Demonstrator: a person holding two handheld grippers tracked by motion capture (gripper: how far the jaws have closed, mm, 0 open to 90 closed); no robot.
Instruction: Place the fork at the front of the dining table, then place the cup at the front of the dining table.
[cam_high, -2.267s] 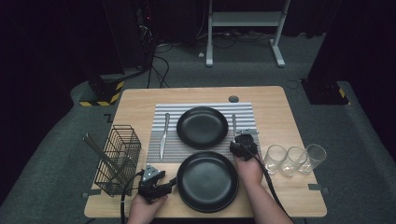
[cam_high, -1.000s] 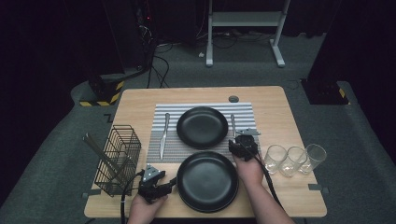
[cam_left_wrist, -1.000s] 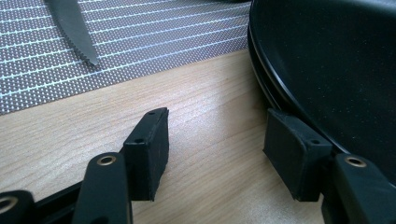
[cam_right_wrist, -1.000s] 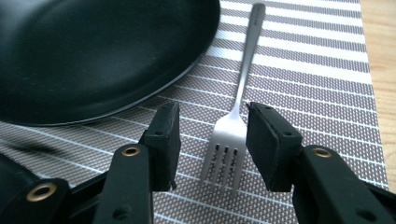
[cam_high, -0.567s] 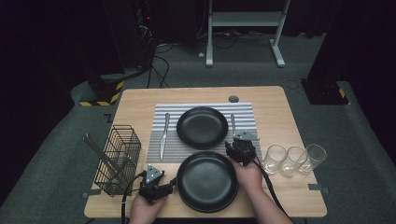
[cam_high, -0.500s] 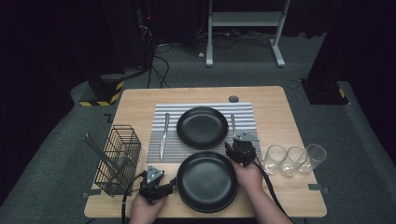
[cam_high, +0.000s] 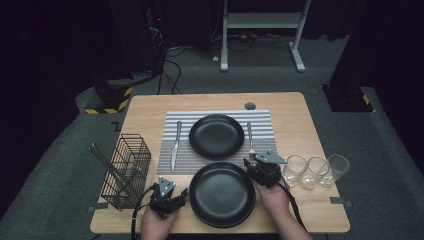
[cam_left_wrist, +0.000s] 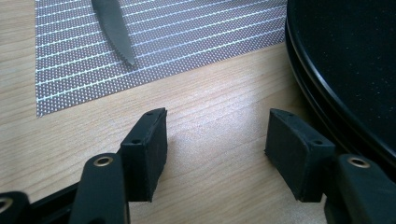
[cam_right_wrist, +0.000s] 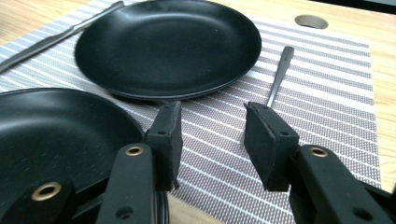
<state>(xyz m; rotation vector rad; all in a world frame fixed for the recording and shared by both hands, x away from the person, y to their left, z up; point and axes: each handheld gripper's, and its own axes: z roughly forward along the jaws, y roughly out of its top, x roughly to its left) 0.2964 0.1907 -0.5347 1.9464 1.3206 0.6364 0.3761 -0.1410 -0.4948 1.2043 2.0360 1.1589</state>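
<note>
My left gripper (cam_high: 176, 196) rests low at the near left of the table (cam_high: 150, 107), its jaws apart with bare wood between them and nothing held. In the left gripper view the pads (cam_left_wrist: 148, 148) sit just beside the rim of the near plate (cam_high: 221, 193), which lies at the front edge of the table, off the striped mat (cam_high: 260, 117); whether a pad touches the rim I cannot tell. Beyond it, the knife (cam_high: 174, 145) lies on the left of the mat, the far plate (cam_high: 216, 135) in the middle and the fork (cam_high: 249, 138) on its right. My right gripper (cam_high: 251, 167) hovers at the near plate's far right rim, jaws parted and empty. In the right gripper view its pads (cam_right_wrist: 166, 136) frame the mat, with the rim low at the left.

I judge the step in hand is flanking the near plate for a two-sided lift. Next I need each rim edge seated between pads, then both closing evenly
</note>
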